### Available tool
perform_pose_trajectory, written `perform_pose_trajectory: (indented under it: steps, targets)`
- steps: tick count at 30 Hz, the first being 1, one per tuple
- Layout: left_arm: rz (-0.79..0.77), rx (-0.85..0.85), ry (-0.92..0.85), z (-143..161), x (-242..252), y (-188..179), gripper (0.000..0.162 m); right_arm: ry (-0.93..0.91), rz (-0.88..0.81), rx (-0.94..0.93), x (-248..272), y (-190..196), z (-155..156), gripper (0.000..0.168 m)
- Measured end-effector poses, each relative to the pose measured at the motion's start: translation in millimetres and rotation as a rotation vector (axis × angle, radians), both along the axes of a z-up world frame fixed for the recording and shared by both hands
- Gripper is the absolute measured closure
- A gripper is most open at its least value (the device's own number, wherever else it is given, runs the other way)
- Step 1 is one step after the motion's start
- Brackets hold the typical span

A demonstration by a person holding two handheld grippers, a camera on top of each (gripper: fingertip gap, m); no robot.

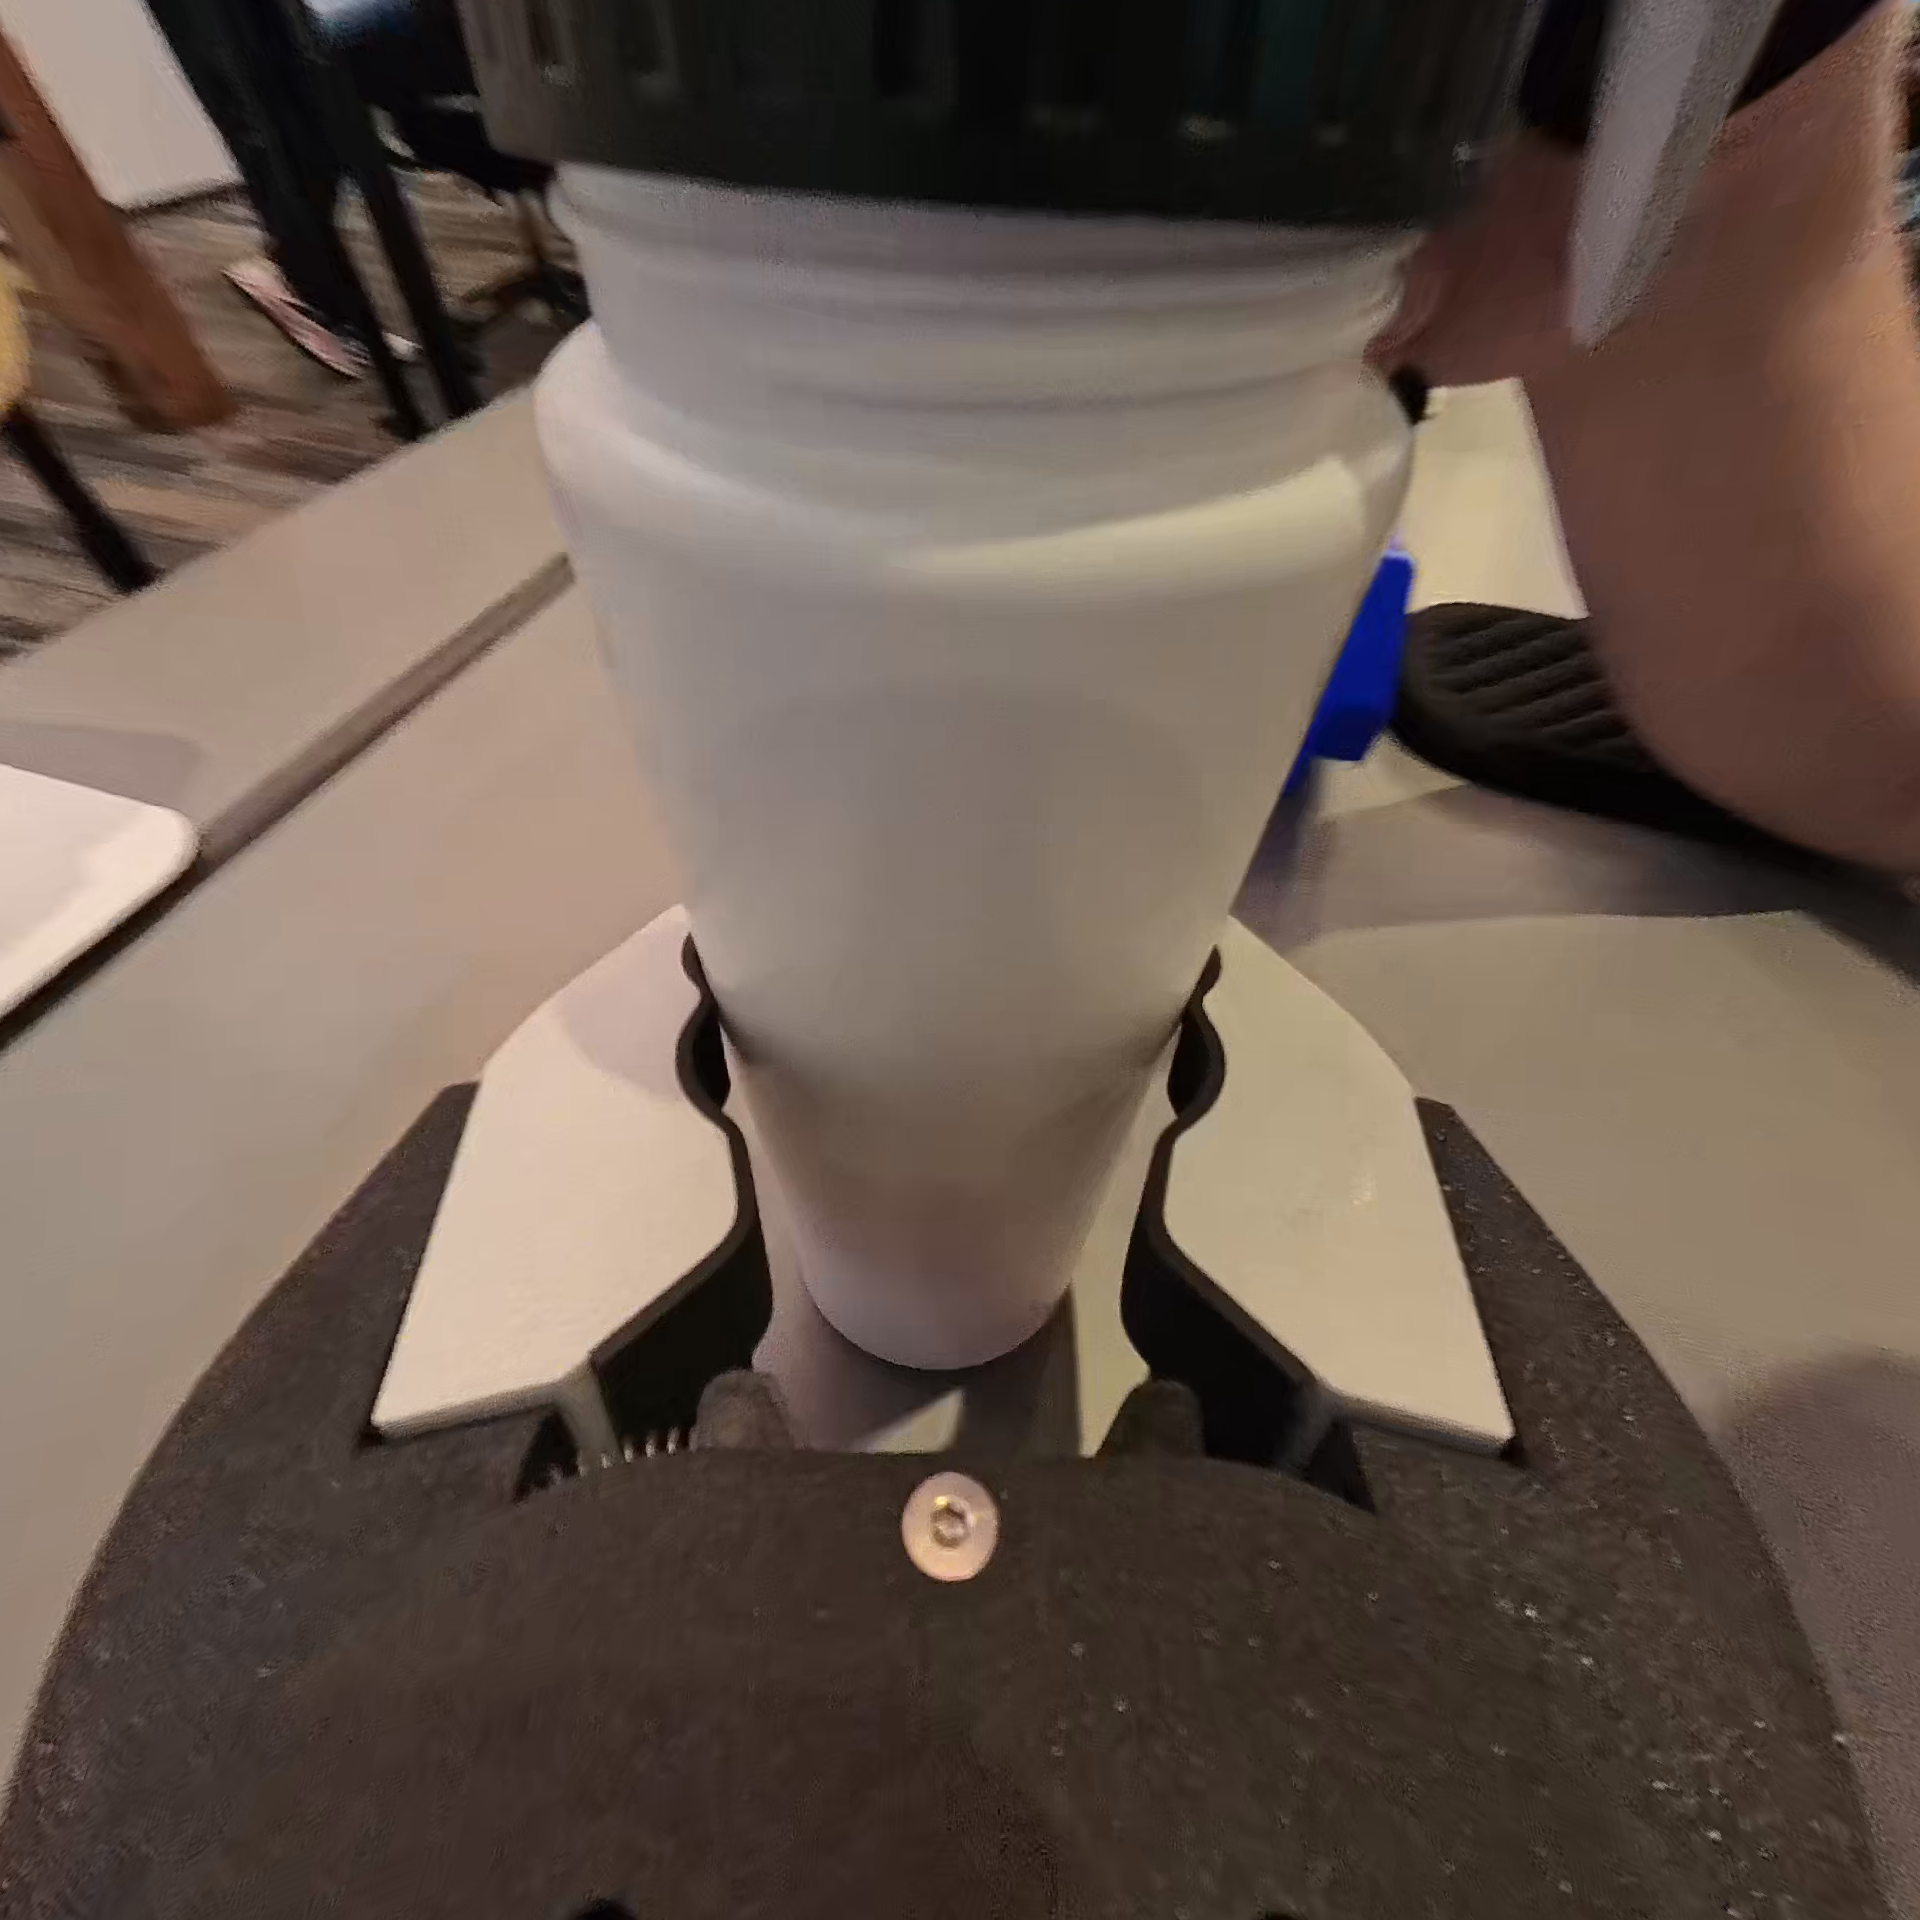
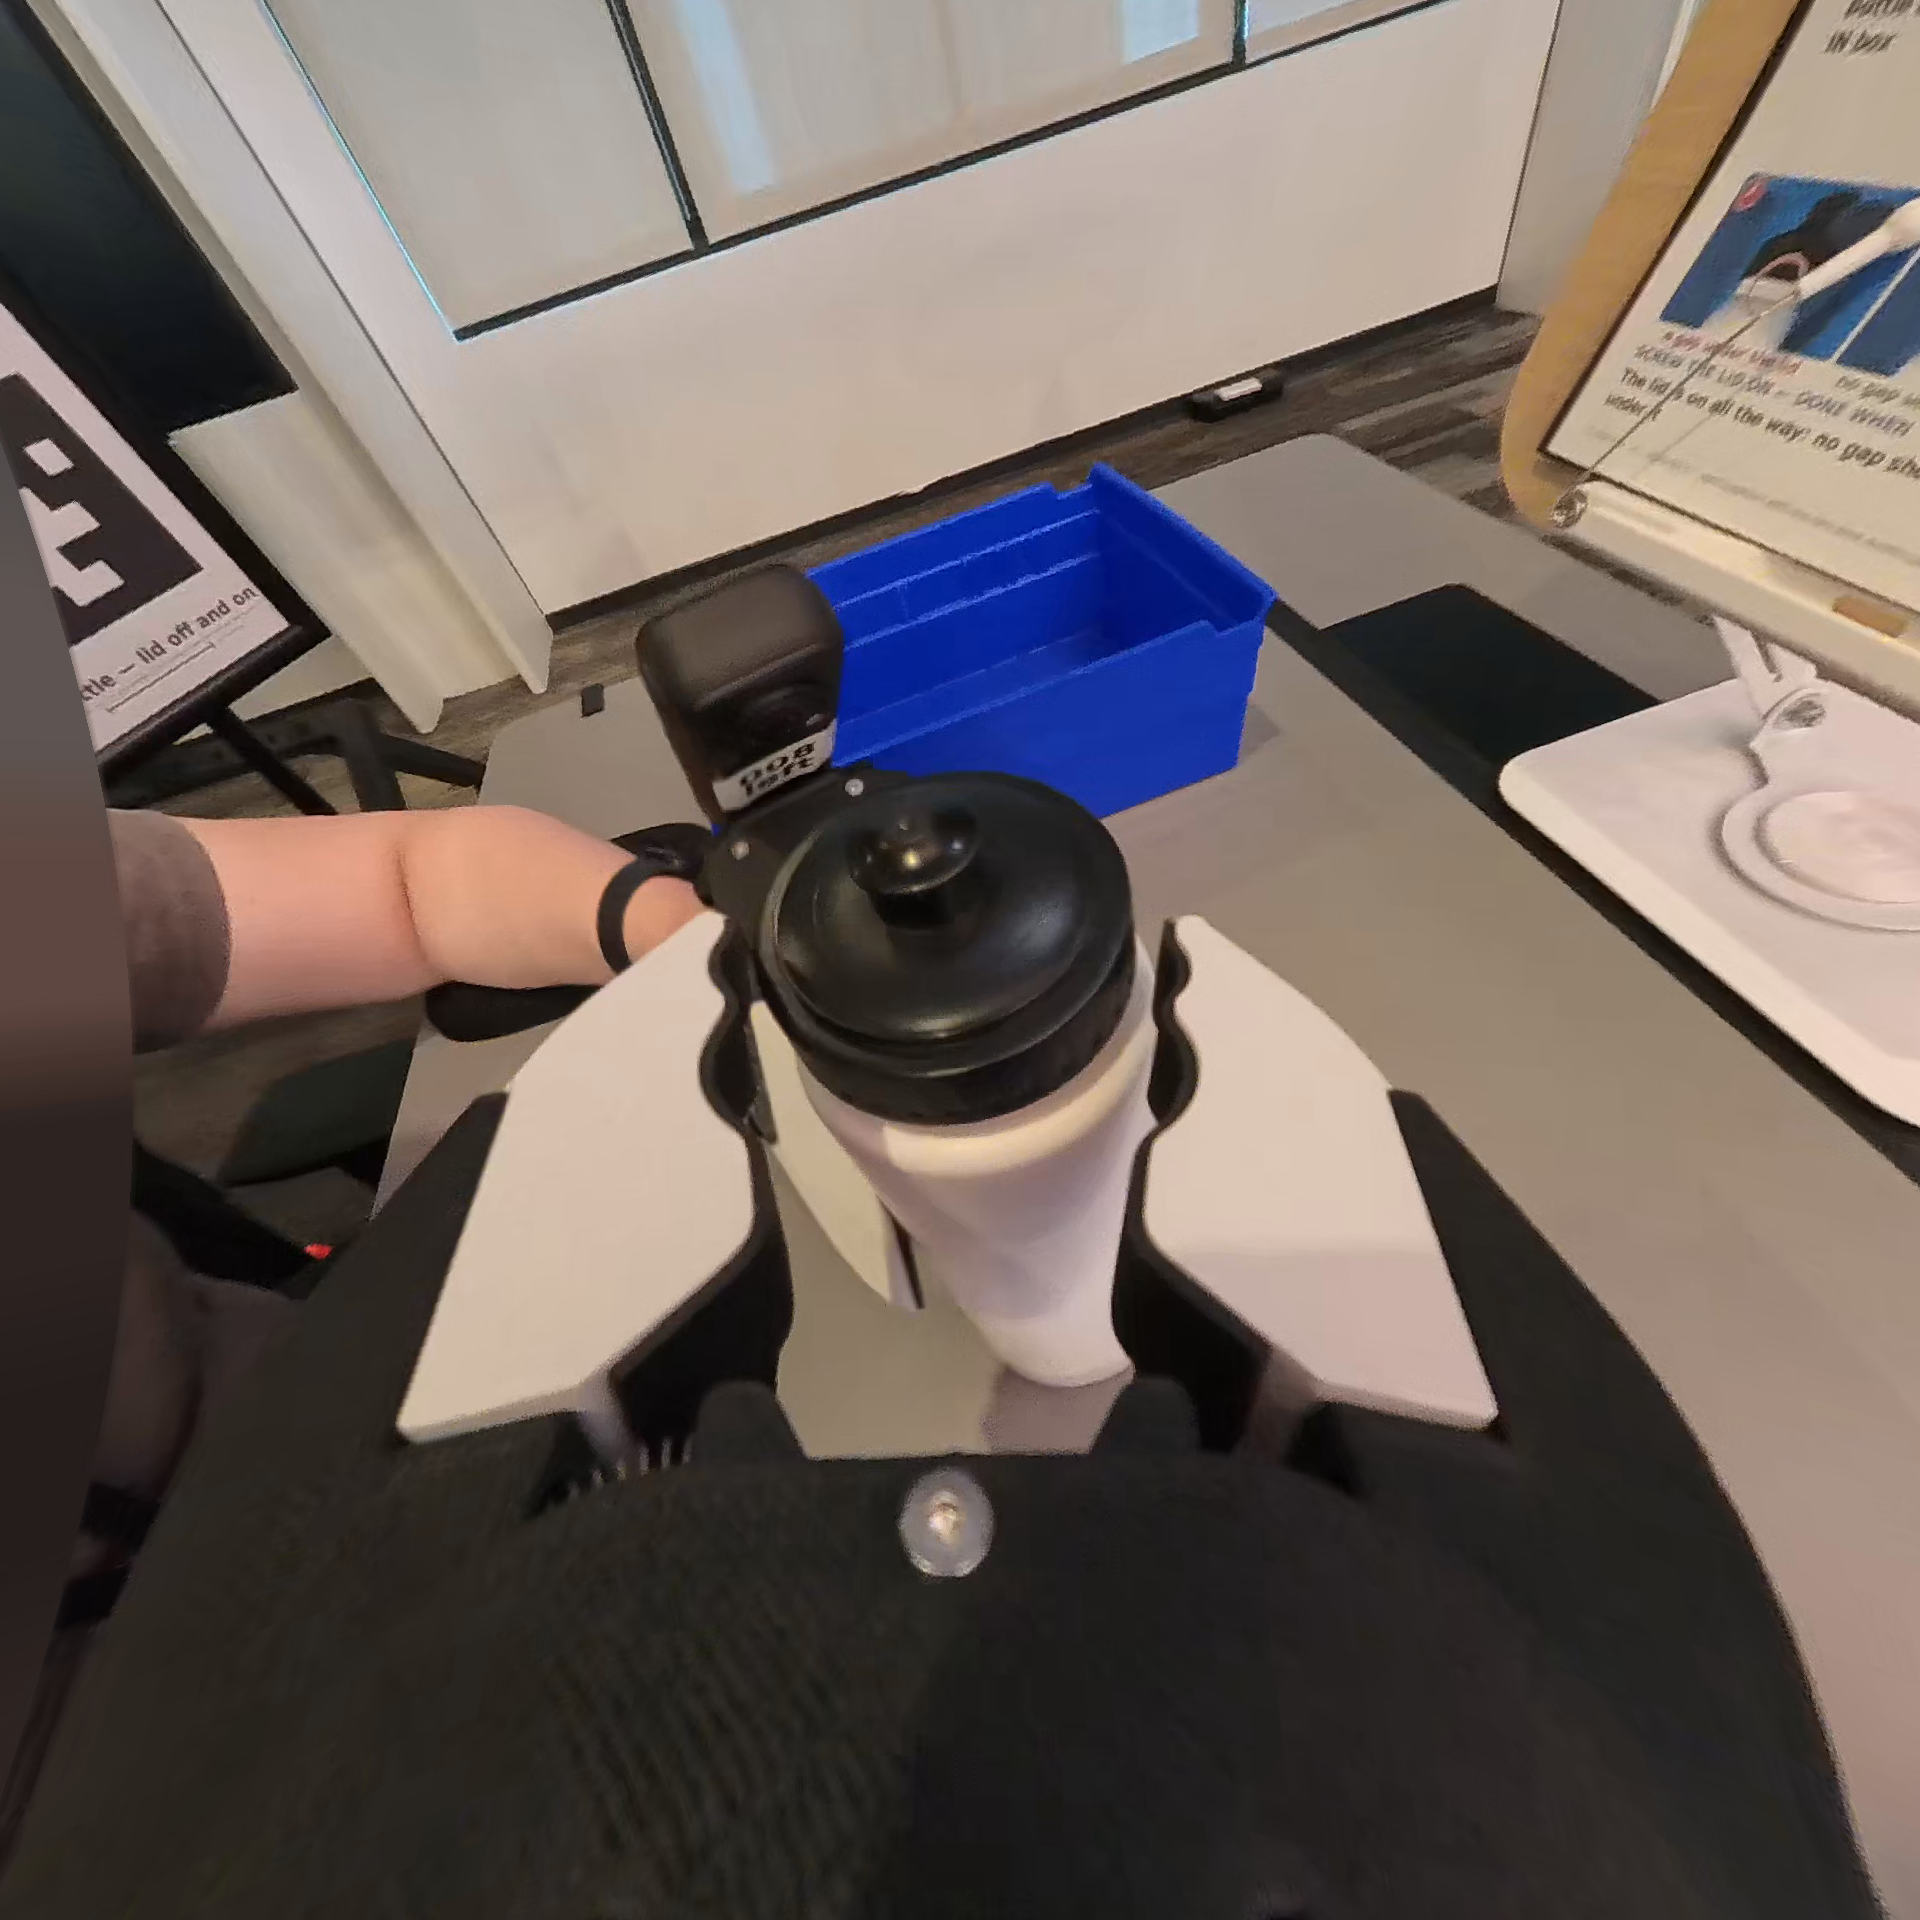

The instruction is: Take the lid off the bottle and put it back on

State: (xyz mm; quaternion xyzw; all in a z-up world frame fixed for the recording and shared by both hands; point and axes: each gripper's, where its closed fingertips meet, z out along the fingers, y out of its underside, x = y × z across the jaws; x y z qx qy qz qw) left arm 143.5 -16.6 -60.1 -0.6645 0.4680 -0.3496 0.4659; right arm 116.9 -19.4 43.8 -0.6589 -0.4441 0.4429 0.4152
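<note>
A white bottle stands upright on the grey table, with its black lid on top. A band of the white threaded neck shows below the lid. My left gripper is shut on the bottle's body. In the right wrist view I look down on the lid and the bottle. My right gripper has its jaws tight against both sides of the lid. The left gripper's finger shows against the bottle below the lid.
An open blue bin sits on the table just behind the bottle, and shows in the left wrist view. A white tray with a stand and an instruction board are at the right. A person's arm reaches in from the left.
</note>
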Motion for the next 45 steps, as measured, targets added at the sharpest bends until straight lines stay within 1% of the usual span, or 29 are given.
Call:
perform_pose_trajectory:
  steps: [2,4,7,9,11,12,14,23,27,37,45]
  targets:
    - [0.036,0.069,-0.005,1,-2,6,0.077,-0.008,0.003,0.012,-3,-2,-1,0.096]
    - [0.040,0.083,-0.022,1,-1,6,0.077,-0.023,0.000,0.024,-3,-3,-1,0.096]
    - [0.052,0.079,-0.038,2,0,7,0.077,-0.077,-0.011,0.058,-1,-2,-5,0.095]
    - [0.057,0.066,-0.056,2,-1,8,0.077,-0.090,-0.025,0.075,-2,-2,-6,0.091]
    - [0.060,0.057,-0.066,1,-2,11,0.077,-0.122,-0.050,0.108,-4,1,-9,0.089]
    - [0.062,0.052,-0.067,1,-2,11,0.077,-0.139,-0.071,0.132,-4,3,-10,0.091]
    - [0.058,0.042,-0.066,1,-1,11,0.077,-0.158,-0.099,0.168,-3,6,-9,0.099]
    - [0.005,0.031,-0.055,0,3,4,0.077,-0.202,-0.060,0.139,3,1,-9,0.099]
    - [-0.029,0.030,-0.037,0,7,1,0.077,-0.246,-0.056,0.190,7,-4,-4,0.099]
    - [-0.048,0.028,-0.036,0,8,-2,0.077,-0.267,-0.034,0.187,8,-4,-9,0.099]
    - [-0.026,0.022,-0.036,1,7,-1,0.077,-0.268,-0.077,0.143,7,-3,-10,0.099]
